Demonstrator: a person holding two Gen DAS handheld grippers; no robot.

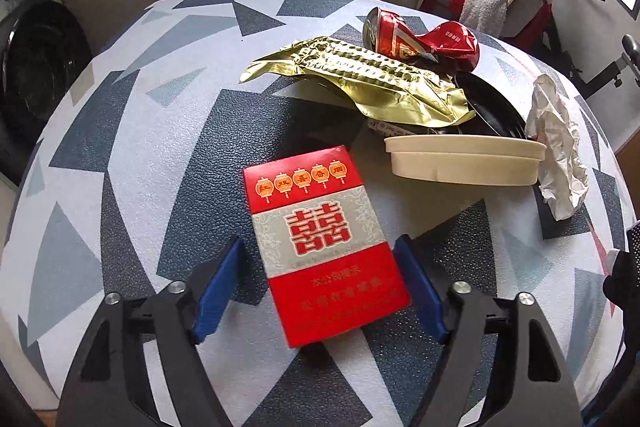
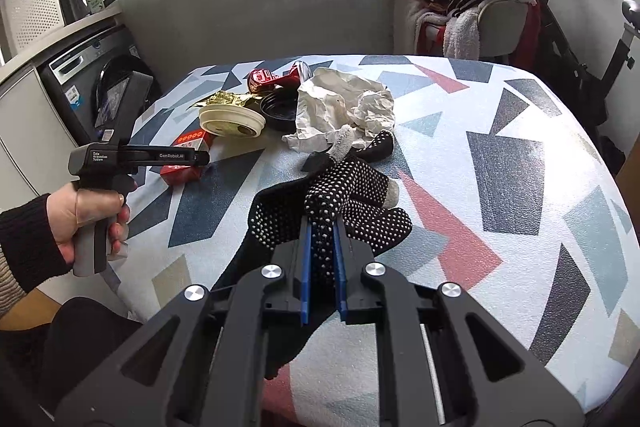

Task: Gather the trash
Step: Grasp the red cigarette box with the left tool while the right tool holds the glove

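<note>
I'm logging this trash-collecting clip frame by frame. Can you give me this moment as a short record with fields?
surface: patterned tabletop
left hand-held gripper: open, fingers either side of the red cigarette pack
right hand-held gripper: shut on the black dotted glove
other trash: crushed red can, gold foil wrapper, cream lid, black lid, crumpled white paper

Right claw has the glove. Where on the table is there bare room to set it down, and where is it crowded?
The right claw is shut on the dotted glove. Bare tablecloth lies right of the glove and crumpled paper, out to the table's right edge. Crowded: the far-left cluster of paper, cream lid, gold foil, crushed can and cigarette pack, framed by the open left claw.
</note>
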